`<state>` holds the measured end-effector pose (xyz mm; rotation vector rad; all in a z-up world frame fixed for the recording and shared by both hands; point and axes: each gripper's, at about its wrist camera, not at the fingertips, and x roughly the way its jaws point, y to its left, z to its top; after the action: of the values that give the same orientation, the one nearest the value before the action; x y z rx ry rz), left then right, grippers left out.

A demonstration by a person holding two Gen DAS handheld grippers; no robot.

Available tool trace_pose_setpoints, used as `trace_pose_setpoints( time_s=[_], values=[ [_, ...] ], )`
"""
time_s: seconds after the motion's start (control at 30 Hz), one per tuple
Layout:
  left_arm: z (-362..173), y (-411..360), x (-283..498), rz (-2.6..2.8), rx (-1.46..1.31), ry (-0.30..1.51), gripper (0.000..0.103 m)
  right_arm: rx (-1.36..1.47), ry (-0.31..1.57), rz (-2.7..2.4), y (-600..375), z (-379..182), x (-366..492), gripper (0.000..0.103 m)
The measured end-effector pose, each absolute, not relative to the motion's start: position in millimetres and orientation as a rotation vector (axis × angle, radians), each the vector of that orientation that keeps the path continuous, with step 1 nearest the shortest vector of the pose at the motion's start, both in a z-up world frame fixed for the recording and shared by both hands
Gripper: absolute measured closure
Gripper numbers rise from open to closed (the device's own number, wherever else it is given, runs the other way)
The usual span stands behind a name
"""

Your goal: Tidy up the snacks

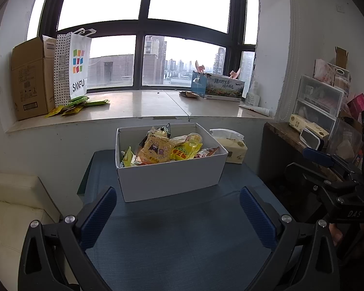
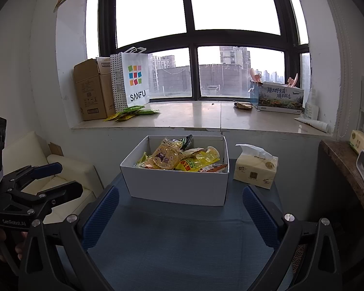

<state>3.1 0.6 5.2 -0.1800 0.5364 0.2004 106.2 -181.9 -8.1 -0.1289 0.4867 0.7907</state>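
Two hand-held grippers, left (image 1: 177, 215) and right (image 2: 180, 214), spread wide, empty, snack box (image 1: 172, 179) just ahead.

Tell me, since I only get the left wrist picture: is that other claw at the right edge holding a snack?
Observer: No. The right gripper is open, with only the blue tablecloth between its fingers.
Operator: Does the tissue pack touch the white box?
Observer: No. The right wrist view shows a gap between the tissue pack and the white box.
Operator: Is there any writing on my claw?
Observer: Yes. The left gripper has GenRobot.AI printed on its side.
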Motion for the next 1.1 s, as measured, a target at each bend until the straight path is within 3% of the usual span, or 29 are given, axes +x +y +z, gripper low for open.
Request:
trace_pose_setpoints(
  time_s=[1.1],
  values=[
    [4.2, -2.7, 3.9, 0.201, -0.165, 0.543, 0.0, -0.132, 0.487, 0.796, -181.6, -8.3, 107.0, 0.0]
  ],
)
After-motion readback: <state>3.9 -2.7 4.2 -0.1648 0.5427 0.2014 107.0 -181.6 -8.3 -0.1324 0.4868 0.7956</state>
